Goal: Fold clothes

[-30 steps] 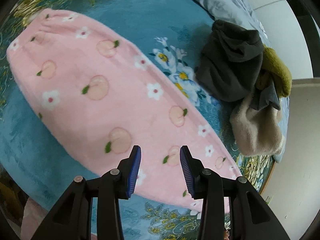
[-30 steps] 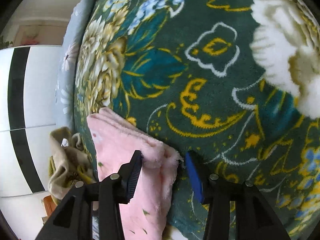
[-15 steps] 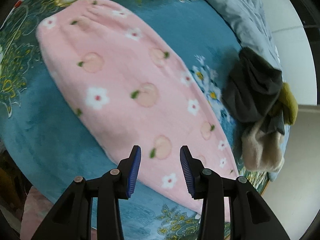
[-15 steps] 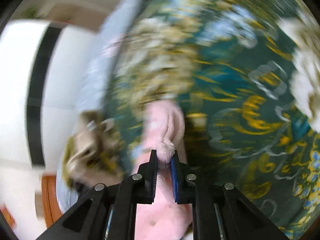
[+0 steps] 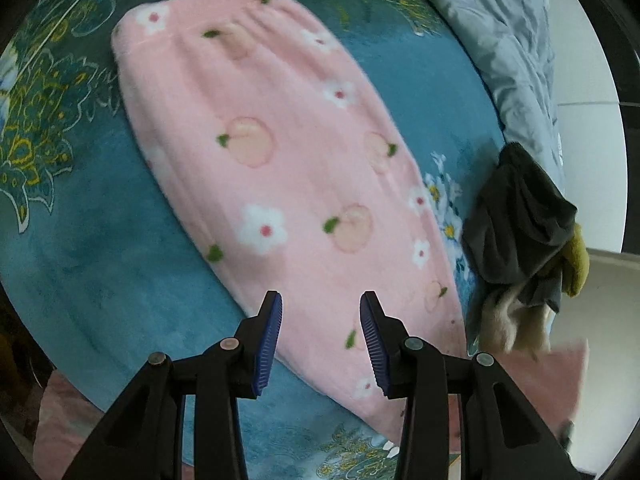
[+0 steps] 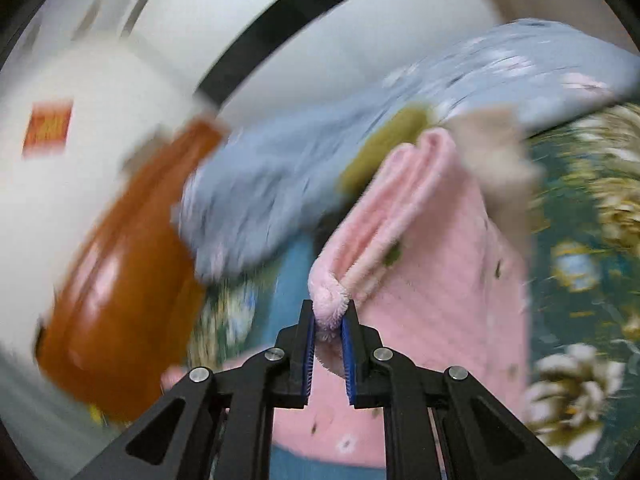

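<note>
We find the right gripper (image 6: 329, 322), fingers apart a second ago, now clamped on the pink fleece garment's (image 5: 280, 184) end, lifting it off the bed (image 5: 80, 240) to fold, while the left gripper's (image 5: 320, 316) fingers stand apart above it.

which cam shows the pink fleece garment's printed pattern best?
Left wrist view: the pink fleece garment with peach and flower print lies spread flat and mostly sharp. The right wrist view shows only a bunched edge pinched in the right tongs, motion-blurred, with little print visible.
</note>
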`<state>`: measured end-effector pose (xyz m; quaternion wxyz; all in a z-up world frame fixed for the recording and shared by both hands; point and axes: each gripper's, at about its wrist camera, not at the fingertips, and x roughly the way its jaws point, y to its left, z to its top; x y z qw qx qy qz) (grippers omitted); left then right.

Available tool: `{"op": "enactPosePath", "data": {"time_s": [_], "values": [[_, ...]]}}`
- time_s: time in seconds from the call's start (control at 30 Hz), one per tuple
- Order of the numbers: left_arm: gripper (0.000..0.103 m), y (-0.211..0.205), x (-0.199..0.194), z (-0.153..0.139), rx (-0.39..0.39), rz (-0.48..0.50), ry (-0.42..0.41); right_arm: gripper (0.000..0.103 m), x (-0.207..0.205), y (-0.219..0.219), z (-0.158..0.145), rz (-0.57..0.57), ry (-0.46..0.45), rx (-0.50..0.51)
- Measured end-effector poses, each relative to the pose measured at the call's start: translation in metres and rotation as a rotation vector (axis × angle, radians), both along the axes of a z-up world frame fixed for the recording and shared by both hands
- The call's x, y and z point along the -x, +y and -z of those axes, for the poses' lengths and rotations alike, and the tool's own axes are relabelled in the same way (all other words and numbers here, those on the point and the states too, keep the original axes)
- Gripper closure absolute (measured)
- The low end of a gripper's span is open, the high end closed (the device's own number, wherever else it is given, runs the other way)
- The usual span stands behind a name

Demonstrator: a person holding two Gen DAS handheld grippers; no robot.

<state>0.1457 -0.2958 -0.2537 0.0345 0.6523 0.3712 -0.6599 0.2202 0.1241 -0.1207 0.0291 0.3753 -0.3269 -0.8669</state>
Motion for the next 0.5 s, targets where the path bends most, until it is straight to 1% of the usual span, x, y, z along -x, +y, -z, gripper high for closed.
{"op": "enactPosePath", "data": {"time_s": [0.07, 0.13, 0.17, 0.23, 0.27, 0.37, 0.43, 0.5], "values": [[0.062, -0.010, -0.003, 0.008, -0.012, -0.015, -0.013, 0.090, 0.029, -0.045, 0.031, -0.094, -0.090, -0.018], [0.062, -0.018, -0.006, 0.013, -0.029, -0.030, -0.017, 0.090, 0.050, -0.078, 0.081, -0.146, -0.228, -0.018], [0.062, -0.022, -0.007, 0.015, -0.036, -0.035, -0.017, 0.090, 0.054, -0.091, 0.102, -0.161, -0.287, -0.013], [0.062, -0.031, -0.010, 0.019, -0.052, -0.039, -0.015, 0.090, 0.056, -0.111, 0.133, -0.176, -0.381, 0.011], [0.062, -0.035, -0.011, 0.021, -0.058, -0.040, -0.015, 0.090, 0.055, -0.117, 0.141, -0.174, -0.408, 0.017], [0.062, -0.048, -0.014, 0.032, -0.075, -0.050, -0.030, 0.090, 0.047, -0.122, 0.148, -0.143, -0.450, 0.021], [0.062, -0.055, -0.017, 0.036, -0.090, -0.065, -0.036, 0.090, 0.049, -0.121, 0.143, -0.121, -0.455, 0.014], [0.062, -0.062, -0.018, 0.037, -0.100, -0.075, -0.023, 0.090, 0.056, -0.123, 0.132, -0.114, -0.446, -0.013]]}}
